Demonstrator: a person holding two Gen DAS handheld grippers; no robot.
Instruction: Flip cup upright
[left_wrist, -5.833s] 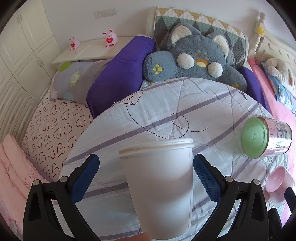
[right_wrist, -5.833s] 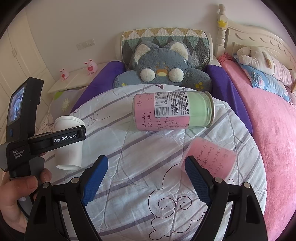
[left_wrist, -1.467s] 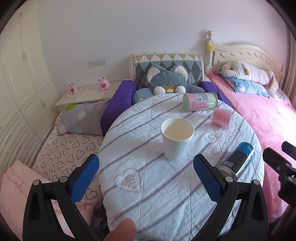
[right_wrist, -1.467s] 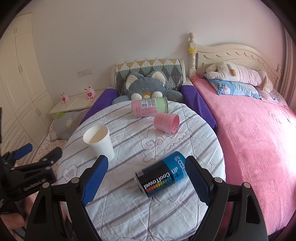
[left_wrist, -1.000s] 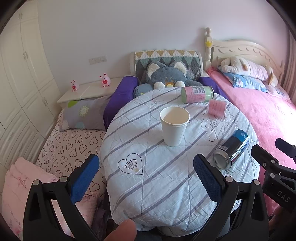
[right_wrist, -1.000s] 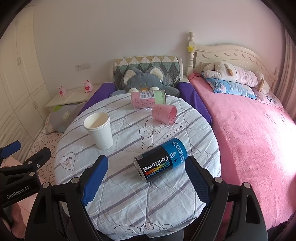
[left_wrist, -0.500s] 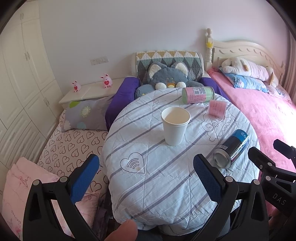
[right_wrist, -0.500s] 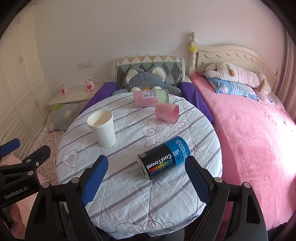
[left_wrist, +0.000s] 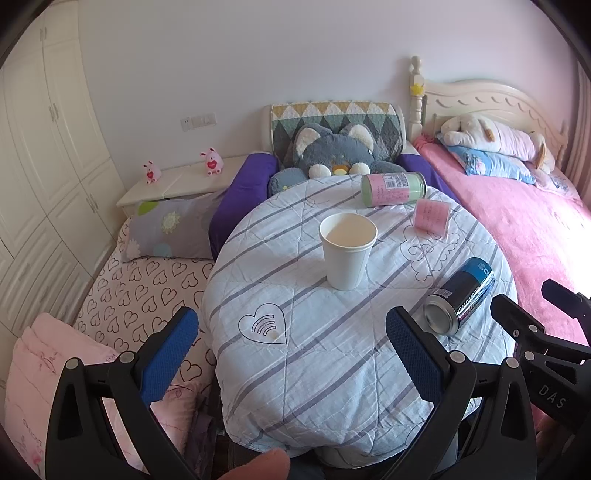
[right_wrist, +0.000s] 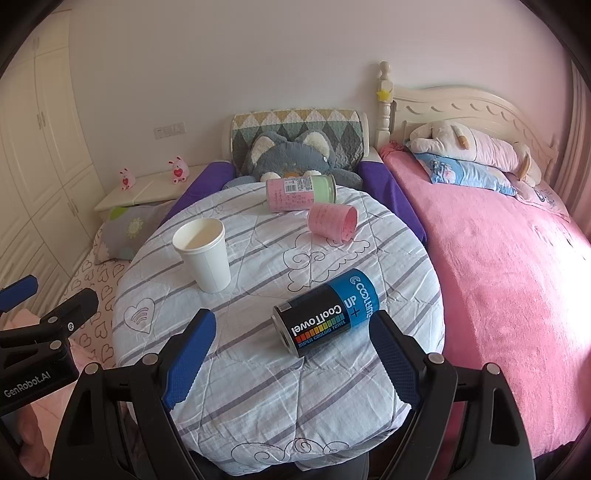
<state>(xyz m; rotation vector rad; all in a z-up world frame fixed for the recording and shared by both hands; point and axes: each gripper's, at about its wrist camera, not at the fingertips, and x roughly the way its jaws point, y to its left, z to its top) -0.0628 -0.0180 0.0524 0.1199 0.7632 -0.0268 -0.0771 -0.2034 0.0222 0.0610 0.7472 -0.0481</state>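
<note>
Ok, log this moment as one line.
white paper cup: upright on table | left gripper: open, clear | right gripper: open, clear | pink cup: on side

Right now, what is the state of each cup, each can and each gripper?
White paper cup: upright, mouth up.
Pink cup: on its side.
Pink-green can: on its side.
Blue-black can: on its side.
Left gripper: open, holding nothing.
Right gripper: open, holding nothing.

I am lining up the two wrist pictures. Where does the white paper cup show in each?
Left wrist view: the white paper cup stands upright just above centre, beyond the open left gripper.
Right wrist view: the cup is left of centre.
Shared landmark: the black and blue can, lying on its side to the cup's right.
</note>
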